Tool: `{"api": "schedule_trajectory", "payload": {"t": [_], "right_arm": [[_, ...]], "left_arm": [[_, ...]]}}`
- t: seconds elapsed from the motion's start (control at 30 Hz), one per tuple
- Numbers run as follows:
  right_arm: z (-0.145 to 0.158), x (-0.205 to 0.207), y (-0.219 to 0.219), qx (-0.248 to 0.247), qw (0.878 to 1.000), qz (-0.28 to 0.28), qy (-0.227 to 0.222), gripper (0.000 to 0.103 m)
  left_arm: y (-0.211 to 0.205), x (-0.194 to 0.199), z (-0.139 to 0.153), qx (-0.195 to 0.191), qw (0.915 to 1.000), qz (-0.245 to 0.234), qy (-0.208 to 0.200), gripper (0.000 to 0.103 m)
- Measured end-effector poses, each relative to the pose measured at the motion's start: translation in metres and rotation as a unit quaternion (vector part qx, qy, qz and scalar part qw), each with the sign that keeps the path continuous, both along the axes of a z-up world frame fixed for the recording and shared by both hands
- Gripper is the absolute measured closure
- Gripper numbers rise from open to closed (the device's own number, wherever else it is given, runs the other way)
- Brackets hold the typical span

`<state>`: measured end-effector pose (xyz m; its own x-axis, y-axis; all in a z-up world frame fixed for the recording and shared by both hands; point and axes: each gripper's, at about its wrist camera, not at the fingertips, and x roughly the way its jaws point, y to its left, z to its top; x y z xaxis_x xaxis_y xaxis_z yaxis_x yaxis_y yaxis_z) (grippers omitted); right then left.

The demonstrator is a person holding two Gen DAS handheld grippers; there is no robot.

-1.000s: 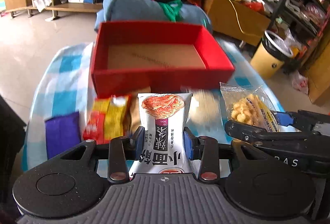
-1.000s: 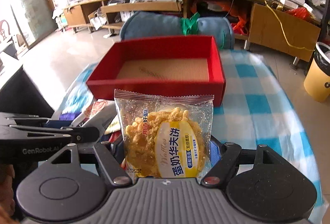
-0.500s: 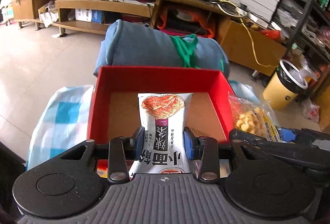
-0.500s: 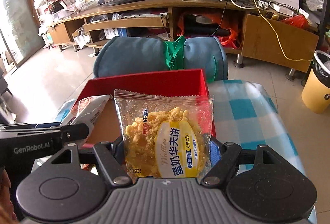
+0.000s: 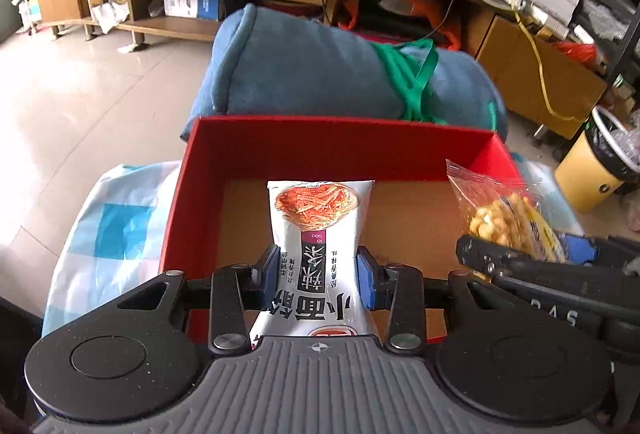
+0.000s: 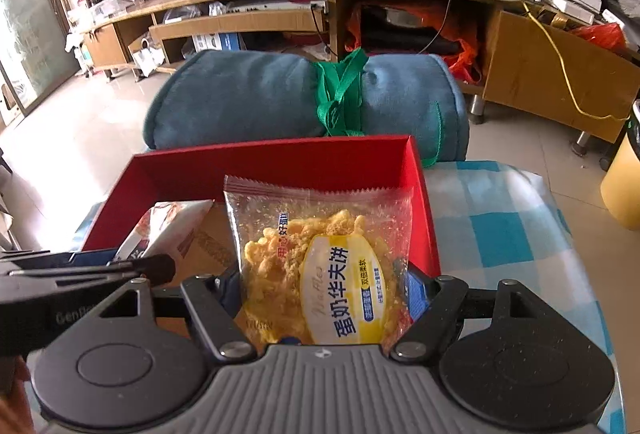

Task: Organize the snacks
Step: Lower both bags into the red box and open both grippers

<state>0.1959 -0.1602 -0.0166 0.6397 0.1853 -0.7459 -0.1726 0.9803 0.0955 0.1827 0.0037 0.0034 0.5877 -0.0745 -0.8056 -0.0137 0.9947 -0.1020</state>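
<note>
My left gripper (image 5: 318,274) is shut on a white noodle-snack packet (image 5: 320,230) and holds it over the red box (image 5: 340,142), above its brown floor. My right gripper (image 6: 324,286) is shut on a clear waffle packet with a yellow label (image 6: 324,266) and holds it over the right part of the same red box (image 6: 272,158). The waffle packet also shows at the right of the left wrist view (image 5: 500,214). The white packet shows at the left of the right wrist view (image 6: 168,230).
The box stands on a table with a blue and white checked cloth (image 6: 500,226). A rolled blue blanket with a green strap (image 5: 340,78) lies just behind the box. A yellow bin (image 5: 592,170) stands on the floor at the right. A wooden TV bench runs along the back.
Both grippers have moved forward with their packets, from in front of the box to over its inside. The loose snacks on the cloth have dropped out of view.
</note>
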Motion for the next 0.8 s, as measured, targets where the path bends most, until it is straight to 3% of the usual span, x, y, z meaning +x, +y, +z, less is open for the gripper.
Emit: {"api": "schedule_trajectory", "payload": {"t": [0.67, 0.8], "right_arm": [[-0.029, 0.027, 0.008, -0.026, 0.999, 0.008, 0.020, 0.033], [-0.029, 0.030, 0.009, -0.026, 1.000, 0.003, 0.014, 0.033]], "left_arm": [[-0.008, 0.015, -0.021, 0.027, 0.9995, 0.007, 0.017, 0.055], [-0.008, 0.016, -0.018, 0.026, 0.9995, 0.010, 0.010, 0.049]]}}
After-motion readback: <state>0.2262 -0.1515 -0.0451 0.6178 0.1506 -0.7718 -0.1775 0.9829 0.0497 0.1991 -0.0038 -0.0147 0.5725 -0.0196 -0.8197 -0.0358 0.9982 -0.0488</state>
